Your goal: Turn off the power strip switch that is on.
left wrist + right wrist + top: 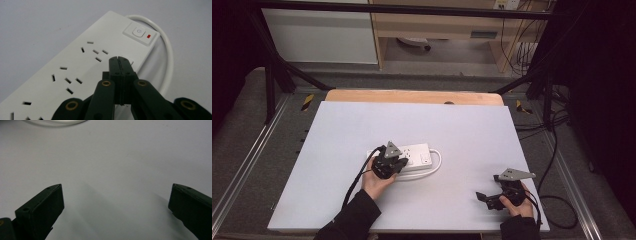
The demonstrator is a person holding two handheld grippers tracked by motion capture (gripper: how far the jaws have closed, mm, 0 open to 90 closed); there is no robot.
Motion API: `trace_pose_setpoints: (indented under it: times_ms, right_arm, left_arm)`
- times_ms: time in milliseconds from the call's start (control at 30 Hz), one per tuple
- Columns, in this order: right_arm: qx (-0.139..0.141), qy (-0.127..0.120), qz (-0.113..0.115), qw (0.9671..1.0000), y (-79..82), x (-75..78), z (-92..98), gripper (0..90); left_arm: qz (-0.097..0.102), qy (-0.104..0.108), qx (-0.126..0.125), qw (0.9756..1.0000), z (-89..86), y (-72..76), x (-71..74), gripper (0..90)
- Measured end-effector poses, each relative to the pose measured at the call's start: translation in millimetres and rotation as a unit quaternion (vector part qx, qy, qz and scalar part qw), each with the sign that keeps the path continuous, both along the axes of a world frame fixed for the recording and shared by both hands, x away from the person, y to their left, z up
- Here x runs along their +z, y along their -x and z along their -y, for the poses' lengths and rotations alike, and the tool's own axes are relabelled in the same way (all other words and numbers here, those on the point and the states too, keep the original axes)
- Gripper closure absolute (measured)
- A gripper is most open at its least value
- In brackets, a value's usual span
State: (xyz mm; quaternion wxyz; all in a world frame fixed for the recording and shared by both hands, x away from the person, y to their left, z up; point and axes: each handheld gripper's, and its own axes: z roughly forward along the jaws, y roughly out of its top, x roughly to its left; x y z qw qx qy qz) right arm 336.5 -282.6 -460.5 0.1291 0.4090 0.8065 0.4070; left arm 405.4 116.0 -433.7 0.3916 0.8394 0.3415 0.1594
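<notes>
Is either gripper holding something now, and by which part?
Nothing is held. The left gripper is shut and empty above the power strip; the right gripper is open over bare table.

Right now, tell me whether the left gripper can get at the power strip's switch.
Probably yes. The left gripper, jaws shut, hangs over the power strip, just short of the switch. Nothing lies between them, and the right gripper sits well off to the side.

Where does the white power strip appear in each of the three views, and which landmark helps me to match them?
High view: the power strip lies near the table's middle, under the left gripper.
Left gripper view: it runs diagonally from bottom left to its switch at upper right, under the closed jaws.
Right gripper view: the strip's body is not seen.
Shared landmark: its white cable.
</notes>
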Motion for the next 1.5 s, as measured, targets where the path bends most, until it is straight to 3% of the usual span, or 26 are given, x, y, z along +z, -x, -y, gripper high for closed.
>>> trace_pose_setpoints:
  times_ms: [133,400,833,1133,1433,1500]
  right_arm:
    - [0.0,0.0,0.0,1.0,0.0,0.0,0.1,0.7]
    - [-0.001,0.0,0.0,1.0,0.1,0.2,0.3,0.7]
    - [-0.001,-0.001,-0.001,1.0,0.4,0.4,0.0,0.7]
    - [-0.001,0.0,0.001,1.0,0.4,0.4,0.1,0.7]
    - [-0.001,0.0,0.001,1.0,0.5,0.5,0.1,0.7]
    - [-0.001,-0.001,0.002,1.0,0.5,0.5,0.0,0.7]
  left_arm:
    - [-0.007,0.006,-0.007,0.9999,-0.1,0.2,0.3,90.0]
    - [0.005,0.008,-0.01,0.9999,-0.9,4.9,9.0,89.9]
    - [-0.005,0.009,-0.009,0.9999,-8.9,7.9,15.9,88.5]
    - [-0.005,0.009,-0.014,0.9999,-17.6,12.2,21.4,76.8]
    - [0.001,0.012,-0.009,0.9999,-26.1,16.1,26.6,55.9]
    - [0.002,0.016,-0.01,0.9998,-28.8,17.2,28.1,47.6]
